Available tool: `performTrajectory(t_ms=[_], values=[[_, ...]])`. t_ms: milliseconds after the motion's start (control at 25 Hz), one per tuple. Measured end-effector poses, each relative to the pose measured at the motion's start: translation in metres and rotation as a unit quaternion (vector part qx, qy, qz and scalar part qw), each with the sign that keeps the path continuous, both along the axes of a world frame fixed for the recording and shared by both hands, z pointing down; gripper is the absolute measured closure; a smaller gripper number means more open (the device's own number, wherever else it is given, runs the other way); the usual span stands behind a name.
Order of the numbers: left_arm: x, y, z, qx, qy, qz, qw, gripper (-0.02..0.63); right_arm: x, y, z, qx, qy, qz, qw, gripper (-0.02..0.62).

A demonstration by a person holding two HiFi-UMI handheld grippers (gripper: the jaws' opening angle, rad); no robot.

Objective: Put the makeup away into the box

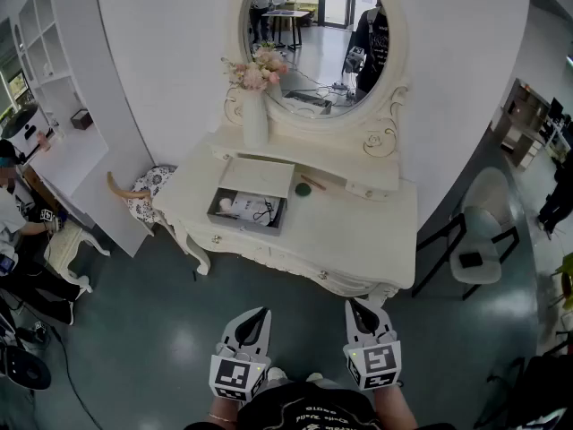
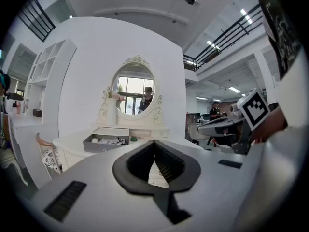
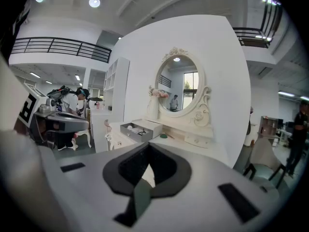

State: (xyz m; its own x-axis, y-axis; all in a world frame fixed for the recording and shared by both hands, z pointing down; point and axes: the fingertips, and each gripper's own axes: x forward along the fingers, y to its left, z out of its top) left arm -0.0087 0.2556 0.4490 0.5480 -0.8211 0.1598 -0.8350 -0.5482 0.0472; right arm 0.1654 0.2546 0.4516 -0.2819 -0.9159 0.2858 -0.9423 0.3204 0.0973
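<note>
A grey open box (image 1: 247, 211) with its white lid up sits on the white dressing table (image 1: 358, 240), holding a few small items. Right of it lie a round green makeup piece (image 1: 304, 187) and a thin pinkish stick (image 1: 317, 183). My left gripper (image 1: 258, 313) and right gripper (image 1: 356, 305) hover over the floor in front of the table, well short of it, both shut and empty. The left gripper view shows shut tips (image 2: 154, 141) with the box (image 2: 105, 141) far ahead. In the right gripper view the shut tips (image 3: 147, 146) point toward the box (image 3: 136, 128) and the green piece (image 3: 163, 136).
An oval mirror (image 1: 315, 43) and a vase of flowers (image 1: 255, 115) stand at the table's back. A patterned stool (image 1: 148, 186) is at its left, a white chair (image 1: 474, 240) at its right. A person (image 1: 18, 231) sits at far left by white shelves.
</note>
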Motion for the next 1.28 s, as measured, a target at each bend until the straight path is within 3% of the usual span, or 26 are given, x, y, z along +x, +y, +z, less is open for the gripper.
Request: performTrajectory(t_ms=[440,680,1280], values=[[-0.006,-0.001,-0.010,0.020,0.011,0.002,0.9997,0.591,-0.006,0.001,-0.007,0.015,-0.002,0.009,1.000,0.588],[-0.015,-0.002,-0.010,0.025,0.007,0.001,0.9997,0.591,-0.007,0.000,-0.008,0.023,-0.029,0.023,0.999,0.588],[-0.041,-0.007,-0.017,0.042,0.012,-0.004,0.9990,0.591,-0.029,0.001,-0.018,0.054,-0.023,0.030,0.998,0.586]])
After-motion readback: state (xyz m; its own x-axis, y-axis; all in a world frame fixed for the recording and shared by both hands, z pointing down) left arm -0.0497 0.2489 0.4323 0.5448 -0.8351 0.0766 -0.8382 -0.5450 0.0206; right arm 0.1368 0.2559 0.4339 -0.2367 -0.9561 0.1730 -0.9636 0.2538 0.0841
